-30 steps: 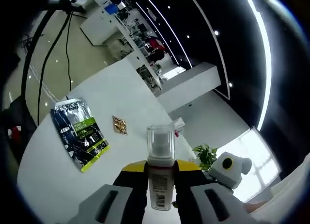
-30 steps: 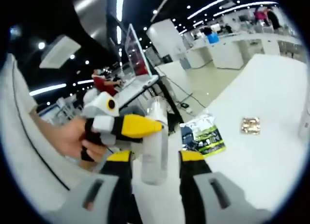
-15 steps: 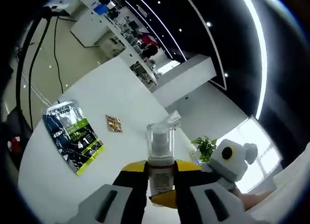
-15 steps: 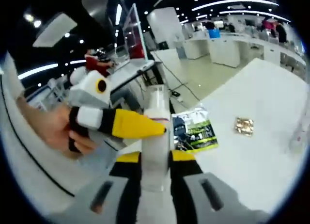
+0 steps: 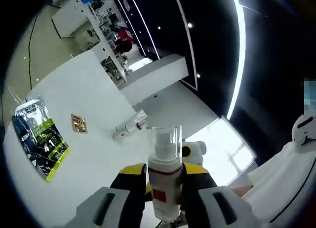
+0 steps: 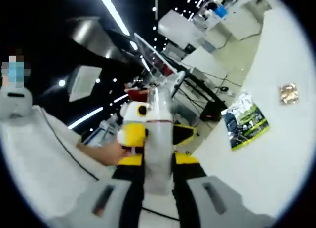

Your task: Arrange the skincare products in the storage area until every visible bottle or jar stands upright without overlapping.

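My left gripper [image 5: 165, 174] is shut on a white pump bottle [image 5: 165, 186] with a clear cap and a red label, held off the table. In the right gripper view my right gripper [image 6: 158, 161] is shut on a tall frosted bottle [image 6: 158, 139], also held in the air. The two grippers are close together: the left gripper [image 6: 132, 134], with a hand on it, sits just left of and behind the frosted bottle, and the right gripper [image 5: 191, 152] peeks out behind the pump bottle. A white tube [image 5: 129, 130] lies flat on the white table [image 5: 94, 99].
A dark blue and green sachet [image 5: 37, 139] [image 6: 245, 120] lies flat on the table, with a small gold square packet [image 5: 79, 123] [image 6: 289, 93] beside it. A white sleeve [image 5: 291, 178] is at the right. Desks, cables and people stand on the floor beyond the table edge.
Both views have swung and rolled as the hands moved. The grippers have come closer together, and the left gripper's jaw no longer crosses in front of the frosted bottle. Both bottles stay held.
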Motion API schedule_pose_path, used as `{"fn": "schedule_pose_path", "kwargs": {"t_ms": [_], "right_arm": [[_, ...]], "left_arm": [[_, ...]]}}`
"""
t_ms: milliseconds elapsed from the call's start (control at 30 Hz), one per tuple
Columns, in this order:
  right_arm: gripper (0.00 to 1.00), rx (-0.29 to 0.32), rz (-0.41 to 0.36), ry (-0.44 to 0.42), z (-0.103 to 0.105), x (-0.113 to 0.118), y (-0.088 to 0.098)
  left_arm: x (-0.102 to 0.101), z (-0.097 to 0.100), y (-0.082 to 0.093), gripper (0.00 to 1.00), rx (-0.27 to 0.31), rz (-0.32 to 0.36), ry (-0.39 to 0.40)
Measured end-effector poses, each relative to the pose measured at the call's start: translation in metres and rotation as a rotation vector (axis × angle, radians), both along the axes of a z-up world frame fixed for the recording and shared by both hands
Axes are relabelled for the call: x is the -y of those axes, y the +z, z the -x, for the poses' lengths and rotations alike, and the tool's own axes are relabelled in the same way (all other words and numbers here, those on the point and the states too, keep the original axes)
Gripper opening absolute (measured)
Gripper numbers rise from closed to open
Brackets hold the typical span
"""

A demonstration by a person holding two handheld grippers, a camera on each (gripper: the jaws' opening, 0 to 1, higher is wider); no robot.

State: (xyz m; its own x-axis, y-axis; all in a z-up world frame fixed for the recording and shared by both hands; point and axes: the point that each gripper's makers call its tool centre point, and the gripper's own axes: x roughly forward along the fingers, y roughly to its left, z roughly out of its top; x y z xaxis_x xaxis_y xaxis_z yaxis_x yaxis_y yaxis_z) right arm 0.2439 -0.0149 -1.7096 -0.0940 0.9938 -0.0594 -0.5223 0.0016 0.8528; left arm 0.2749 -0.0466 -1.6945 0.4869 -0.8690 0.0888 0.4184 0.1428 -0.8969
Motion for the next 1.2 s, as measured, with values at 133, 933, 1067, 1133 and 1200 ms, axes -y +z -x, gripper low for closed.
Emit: {"fn": "schedule_pose_path", "kwargs": {"t_ms": [133, 933, 1067, 1133, 1200], "right_arm": [[0.20, 0.002, -0.010, -0.007, 0.001, -0.002, -0.001], [0.23, 0.475, 0.598, -0.206, -0.032, -0.015, -0.054], [0.21, 0.432, 0.581, -0.184, -0.032, -0.009, -0.055], [0.20, 0.410, 0.562, -0.175, -0.030, -0.007, -0.054], [0.20, 0.354, 0.508, -0.155, -0.026, -0.006, -0.050]], "left_arm": [[-0.001, 0.000, -0.002, 0.24, -0.006, -0.004, 0.008], [-0.023, -0.029, -0.056, 0.23, -0.124, -0.414, 0.247], [-0.022, -0.026, -0.057, 0.23, -0.144, -0.382, 0.237], [-0.021, -0.024, -0.056, 0.23, -0.143, -0.361, 0.220], [-0.017, -0.021, -0.050, 0.22, -0.118, -0.303, 0.191]]}}
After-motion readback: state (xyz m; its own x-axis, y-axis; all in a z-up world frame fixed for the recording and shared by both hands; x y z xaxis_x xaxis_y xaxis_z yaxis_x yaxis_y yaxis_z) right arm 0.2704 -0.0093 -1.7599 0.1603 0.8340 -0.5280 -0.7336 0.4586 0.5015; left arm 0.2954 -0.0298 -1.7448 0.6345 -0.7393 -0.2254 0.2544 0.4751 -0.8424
